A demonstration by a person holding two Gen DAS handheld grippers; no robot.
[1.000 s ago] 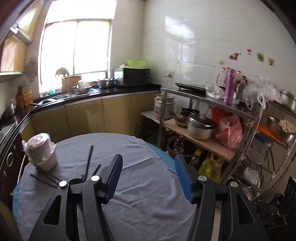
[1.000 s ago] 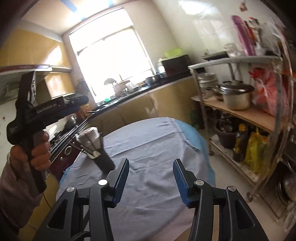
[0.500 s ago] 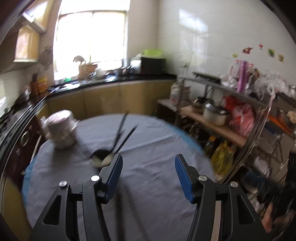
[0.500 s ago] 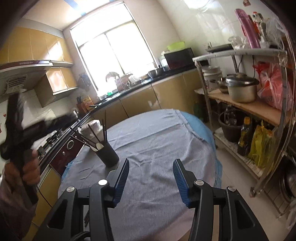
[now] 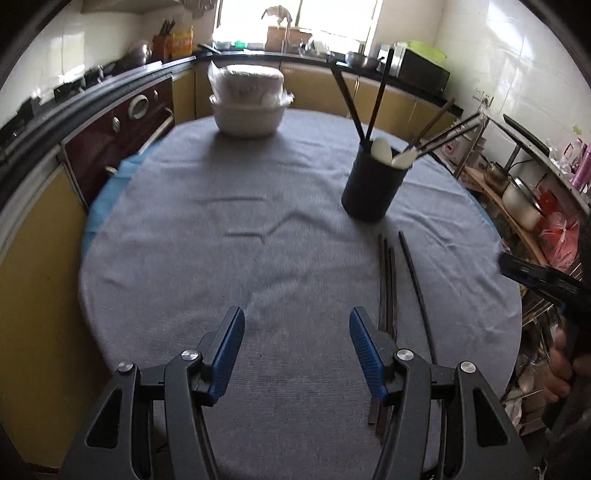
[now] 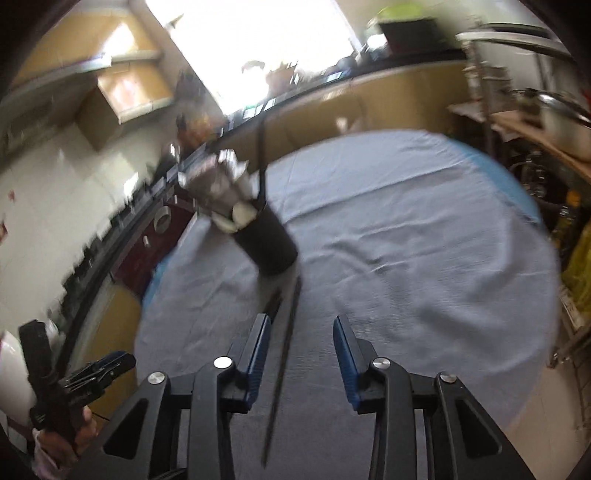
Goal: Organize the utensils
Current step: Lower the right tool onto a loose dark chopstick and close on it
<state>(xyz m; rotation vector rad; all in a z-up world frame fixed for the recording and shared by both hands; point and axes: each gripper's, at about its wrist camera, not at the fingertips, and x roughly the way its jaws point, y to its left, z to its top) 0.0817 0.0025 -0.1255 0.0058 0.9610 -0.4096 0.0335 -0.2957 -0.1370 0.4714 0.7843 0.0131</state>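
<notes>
Window (image 5: pixel 295 16) glare — right view motion-blurred

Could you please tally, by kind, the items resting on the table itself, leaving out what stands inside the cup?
Loose chopsticks: 4
Black utensil cup: 1
White covered pot: 1
Total: 6

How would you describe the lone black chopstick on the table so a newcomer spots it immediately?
On the round table under the grey cloth, find the black cylindrical utensil holder. Just in front of it lie loose dark chopsticks bunched together. The single black chopstick lies apart on their right, slightly curved.
</notes>
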